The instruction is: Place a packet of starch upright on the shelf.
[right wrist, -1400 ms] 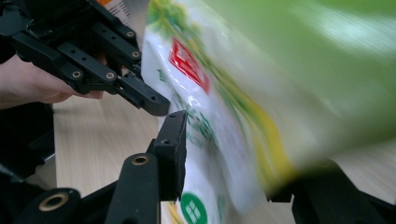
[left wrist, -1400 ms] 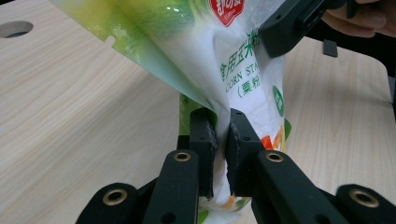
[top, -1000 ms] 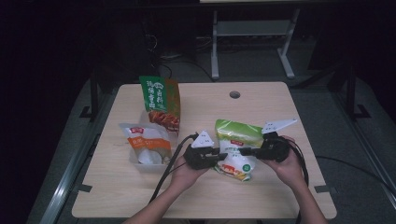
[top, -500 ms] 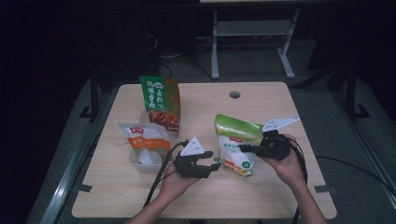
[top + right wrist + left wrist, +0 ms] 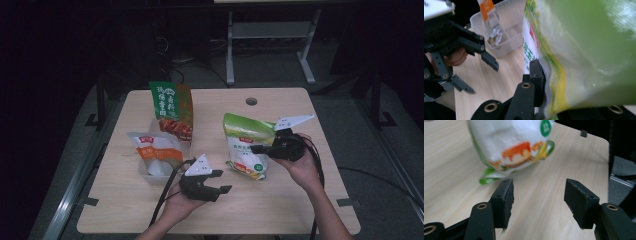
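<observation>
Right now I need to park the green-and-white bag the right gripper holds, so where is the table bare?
Bare wood runs along the near edge of the table in front of the left gripper, and at the far right corner beyond the green-and-white bag. It is crowded at left: clear tub, orange-and-white pouch, green-and-red bag.

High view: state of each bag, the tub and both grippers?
Green-white bag: lifted upright, clamped at its edge.
Right gripper: shut on that bag.
Left gripper: jaws just opened, nothing between.
Green-orange bag: standing.
Clear tub: holds orange-white bag.
</observation>
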A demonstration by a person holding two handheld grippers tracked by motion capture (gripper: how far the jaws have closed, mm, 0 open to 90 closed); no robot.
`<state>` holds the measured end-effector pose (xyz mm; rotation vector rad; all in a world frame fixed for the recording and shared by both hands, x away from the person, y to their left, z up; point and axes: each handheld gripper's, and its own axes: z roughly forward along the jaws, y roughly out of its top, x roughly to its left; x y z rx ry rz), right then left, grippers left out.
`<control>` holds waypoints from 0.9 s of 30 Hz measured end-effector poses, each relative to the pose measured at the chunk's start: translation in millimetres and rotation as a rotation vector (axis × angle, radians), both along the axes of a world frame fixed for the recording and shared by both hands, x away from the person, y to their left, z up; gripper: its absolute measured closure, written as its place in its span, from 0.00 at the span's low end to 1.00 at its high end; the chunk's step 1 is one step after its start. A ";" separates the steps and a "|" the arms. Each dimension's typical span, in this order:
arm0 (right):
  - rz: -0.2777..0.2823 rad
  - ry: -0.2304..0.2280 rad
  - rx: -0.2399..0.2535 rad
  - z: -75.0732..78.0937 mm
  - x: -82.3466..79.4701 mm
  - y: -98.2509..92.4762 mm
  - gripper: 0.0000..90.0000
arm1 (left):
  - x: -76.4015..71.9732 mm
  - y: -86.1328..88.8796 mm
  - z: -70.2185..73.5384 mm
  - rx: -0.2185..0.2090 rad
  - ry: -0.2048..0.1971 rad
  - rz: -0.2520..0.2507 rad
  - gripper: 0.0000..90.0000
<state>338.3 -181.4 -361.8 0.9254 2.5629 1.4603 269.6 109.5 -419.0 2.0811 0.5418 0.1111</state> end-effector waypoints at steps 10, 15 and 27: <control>0.045 -0.022 0.016 27.2 15.5 26.2 0.97 | -12.0 10.5 -7.2 0.016 -0.009 -0.024 0.42; 0.079 -0.030 0.038 37.5 25.9 45.3 0.97 | -16.5 15.0 -7.1 0.013 -0.014 -0.025 0.40; 0.164 -0.036 0.055 49.4 46.2 91.7 0.97 | -25.9 23.3 -9.4 0.026 0.000 -0.048 0.38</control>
